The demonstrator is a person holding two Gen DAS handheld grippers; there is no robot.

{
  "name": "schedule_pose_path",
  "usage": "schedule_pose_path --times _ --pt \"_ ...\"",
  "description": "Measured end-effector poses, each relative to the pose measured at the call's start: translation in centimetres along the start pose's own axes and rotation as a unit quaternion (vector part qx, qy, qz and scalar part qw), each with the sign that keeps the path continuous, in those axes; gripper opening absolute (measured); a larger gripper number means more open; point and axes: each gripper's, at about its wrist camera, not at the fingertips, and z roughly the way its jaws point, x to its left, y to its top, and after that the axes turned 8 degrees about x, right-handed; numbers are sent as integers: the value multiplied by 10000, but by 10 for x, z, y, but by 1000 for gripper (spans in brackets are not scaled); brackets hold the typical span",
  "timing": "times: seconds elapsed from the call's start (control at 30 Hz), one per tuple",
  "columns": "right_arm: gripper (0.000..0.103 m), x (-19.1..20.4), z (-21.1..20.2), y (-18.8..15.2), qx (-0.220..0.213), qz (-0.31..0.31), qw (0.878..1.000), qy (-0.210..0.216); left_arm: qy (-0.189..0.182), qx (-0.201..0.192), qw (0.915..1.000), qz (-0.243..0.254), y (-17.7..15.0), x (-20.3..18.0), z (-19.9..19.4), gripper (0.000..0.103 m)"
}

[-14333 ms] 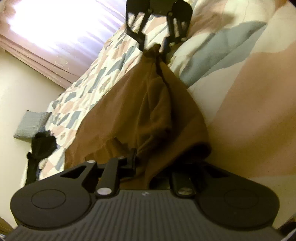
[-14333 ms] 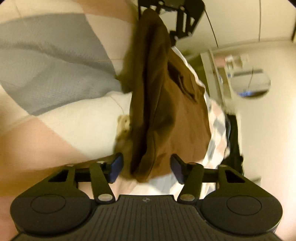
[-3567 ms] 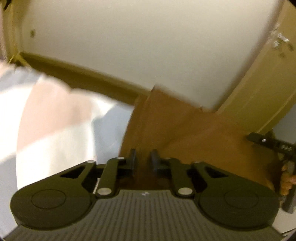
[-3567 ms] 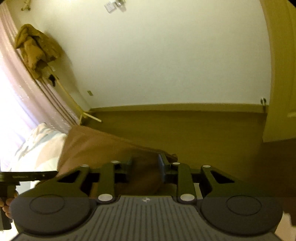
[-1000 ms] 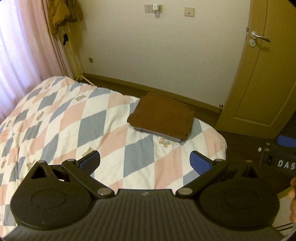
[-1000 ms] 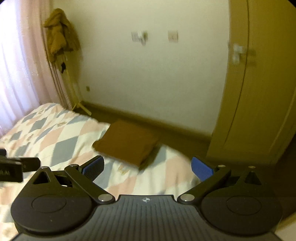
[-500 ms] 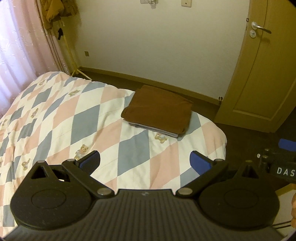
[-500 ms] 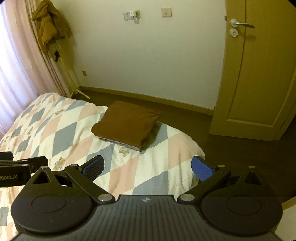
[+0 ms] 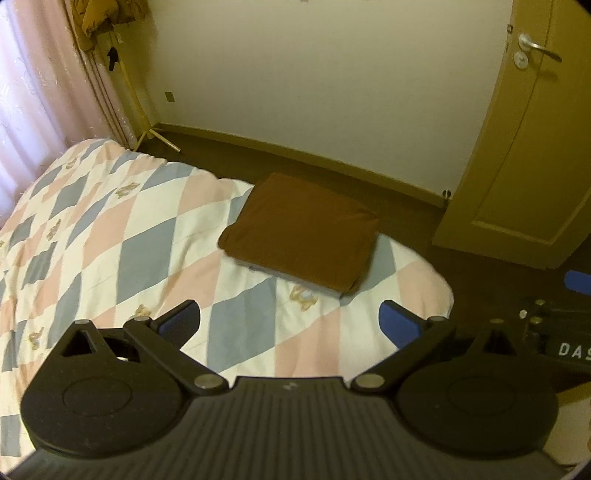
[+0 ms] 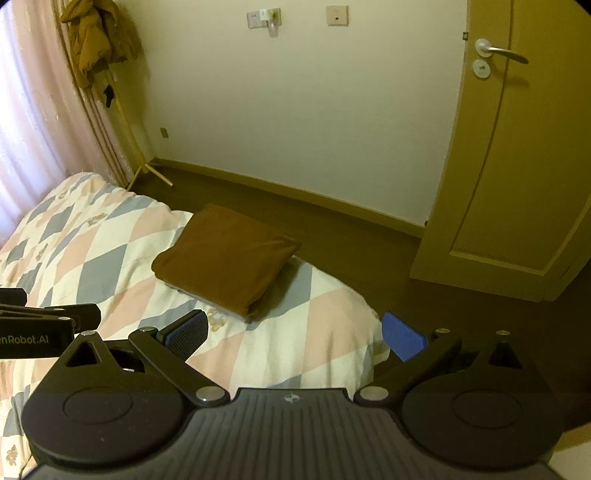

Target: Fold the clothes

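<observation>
Bed: one bed under a quilt of pink, grey and white diamonds with small bear prints (image 9: 122, 236) (image 10: 96, 254) spread beyond and below both sets of jaws.
Door: one closed yellow-tan panelled door with a silver lever handle (image 9: 517, 155) (image 10: 517, 166) stood far ahead, to the right of both jaws.
Curtain: one pale pink curtain (image 9: 40, 99) (image 10: 33, 110) hung far ahead to the left.
Coat: one brown coat on a slim wooden stand (image 10: 96, 37) (image 9: 107, 18) hung beside the curtain.
Clothes: a stack of two; one folded brown fabric garment (image 9: 303, 230) (image 10: 225, 256) lay flat on top, ahead of both jaws near the bed's far corner, with one thin grey folded item (image 9: 288, 275) (image 10: 207, 297) showing only as an edge beneath it.
Left gripper (image 9: 291, 319): one; jaws spread wide, blue pads well apart, holding nothing, well short of the stack.
Right gripper (image 10: 295, 332): one; jaws equally wide, empty, stack ahead and slightly left of its gap.
Wall fittings: three small plates high on the cream wall (image 10: 295, 16).
</observation>
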Motion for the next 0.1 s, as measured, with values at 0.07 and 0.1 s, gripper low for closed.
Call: schedule_pose_path --times 0.07,0.1 --pt "103 -6 8 10 41 -51 10000 43 -119 -67 9998 -129 7 -2 2 102" --pt "103 -8 11 14 68 -74 9999 62 -146 -76 9997 -175 10 -3 3 102"
